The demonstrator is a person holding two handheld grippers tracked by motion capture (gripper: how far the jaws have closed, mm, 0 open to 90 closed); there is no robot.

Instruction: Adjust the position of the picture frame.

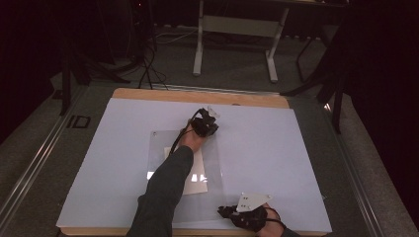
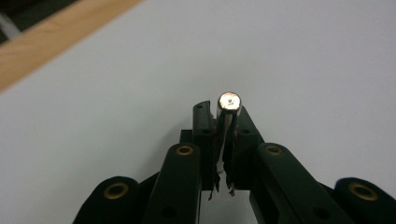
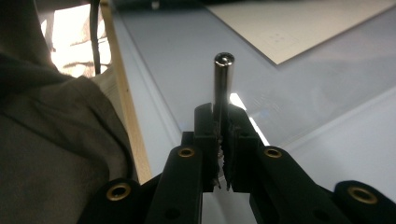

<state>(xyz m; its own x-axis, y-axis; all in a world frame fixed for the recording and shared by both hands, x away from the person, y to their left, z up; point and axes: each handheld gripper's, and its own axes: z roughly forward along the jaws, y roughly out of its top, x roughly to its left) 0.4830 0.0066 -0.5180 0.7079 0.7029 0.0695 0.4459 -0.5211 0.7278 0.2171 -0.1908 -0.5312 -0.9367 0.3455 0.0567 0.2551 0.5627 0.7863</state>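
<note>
Each gripper [image 2: 223, 140] [image 3: 223, 140] clamps a metal pin [image 2: 229, 105] [image 3: 223, 74] — open table [image 2: 303, 60] ahead.

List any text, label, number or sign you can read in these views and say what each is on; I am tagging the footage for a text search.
"ID": dark letters on the grey floor strip left of the table.
Small dot marks on the cream sheet: too small to read as text.
Metal pin in the left gripper and metal pin in the right gripper: no legible marking.
</note>
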